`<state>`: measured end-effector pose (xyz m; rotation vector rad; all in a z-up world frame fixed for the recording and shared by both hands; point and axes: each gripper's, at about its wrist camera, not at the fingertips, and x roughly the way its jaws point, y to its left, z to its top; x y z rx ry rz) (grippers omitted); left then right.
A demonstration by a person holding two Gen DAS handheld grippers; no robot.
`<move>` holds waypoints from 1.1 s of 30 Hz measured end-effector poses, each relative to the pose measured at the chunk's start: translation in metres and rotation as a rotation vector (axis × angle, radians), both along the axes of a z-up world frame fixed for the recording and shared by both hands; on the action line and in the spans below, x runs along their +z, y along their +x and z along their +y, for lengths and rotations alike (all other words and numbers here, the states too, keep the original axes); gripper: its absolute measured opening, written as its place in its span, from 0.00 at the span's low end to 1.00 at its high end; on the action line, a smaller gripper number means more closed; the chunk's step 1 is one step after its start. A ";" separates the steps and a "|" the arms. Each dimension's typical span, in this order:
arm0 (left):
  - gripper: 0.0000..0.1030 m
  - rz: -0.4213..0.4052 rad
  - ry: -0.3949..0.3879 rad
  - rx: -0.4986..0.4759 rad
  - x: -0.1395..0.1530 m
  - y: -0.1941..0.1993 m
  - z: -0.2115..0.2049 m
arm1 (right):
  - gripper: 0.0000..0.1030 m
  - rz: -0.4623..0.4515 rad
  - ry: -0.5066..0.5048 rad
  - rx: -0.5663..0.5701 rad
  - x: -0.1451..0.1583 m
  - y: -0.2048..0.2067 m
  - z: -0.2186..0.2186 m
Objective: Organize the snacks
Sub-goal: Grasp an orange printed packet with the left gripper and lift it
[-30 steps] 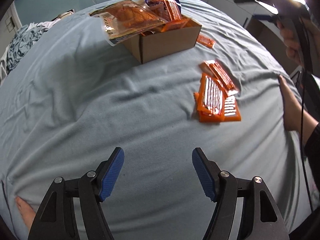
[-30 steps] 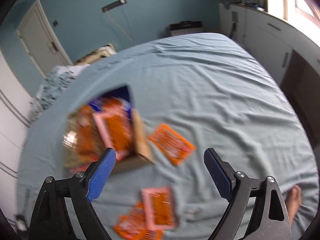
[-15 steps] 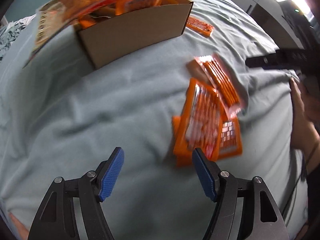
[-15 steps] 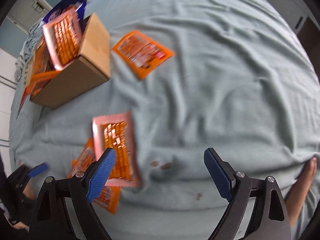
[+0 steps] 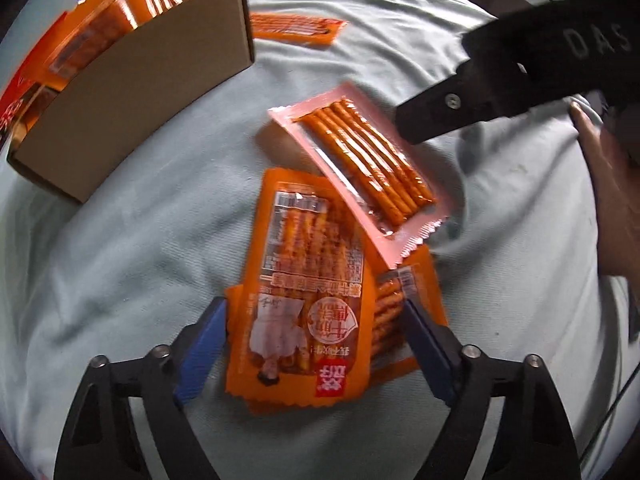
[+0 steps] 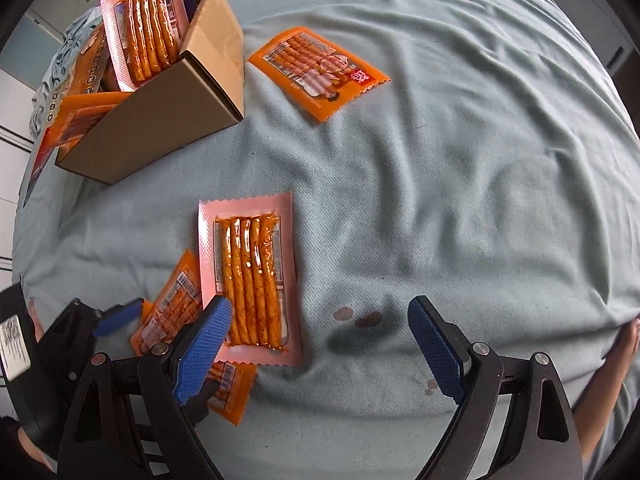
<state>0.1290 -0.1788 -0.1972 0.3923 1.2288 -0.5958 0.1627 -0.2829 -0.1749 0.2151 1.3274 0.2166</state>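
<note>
A: Where the cardboard box (image 6: 168, 120) sits on the pale blue sheet (image 6: 460, 160), what do we have around it?

B: We see the box stuffed with snack packs, a pink pack (image 6: 143, 28) standing up out of its open top. Just beside the box, on its far right side in the right wrist view, a lone orange pack (image 6: 318, 70) lies flat on the sheet. Nearer to us than the box, well apart from it, lies a small heap: a pink stick pack (image 6: 250, 280) resting across orange packs (image 6: 172, 312).

A: And our left gripper (image 5: 314, 344)?

B: Its blue pads (image 5: 200, 348) are spread wide, one on either side of the top orange pack (image 5: 308, 296) of that heap, gripping nothing. We cannot tell whether the pads touch the wrapper edges. The pink stick pack (image 5: 360, 168) lies on the side of that orange pack towards the box, overlapping its corner.

A: Our right gripper (image 6: 320, 348)?

B: Also released, fingers wide apart. Its left pad (image 6: 204, 348) hangs over the near end of the pink stick pack; its other pad is over bare sheet, near a few small brown stains (image 6: 362, 318). In the left wrist view we see the right gripper's black body (image 5: 500, 88) just past the pink pack, on the side away from the box.

A: Anything else?

B: A bare foot (image 6: 630, 340) at the sheet's edge, far from the box.
</note>
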 end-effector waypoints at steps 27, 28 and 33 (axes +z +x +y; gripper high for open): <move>0.05 0.044 -0.246 0.264 0.077 0.039 0.113 | 0.87 -0.001 0.021 0.103 0.004 -0.014 0.030; 0.05 0.044 -0.249 0.268 0.080 0.040 0.116 | 0.87 0.016 0.008 0.111 -0.001 -0.013 0.034; 0.05 0.042 -0.260 0.265 0.085 0.040 0.110 | 0.90 0.013 -0.147 0.142 -0.027 -0.008 0.059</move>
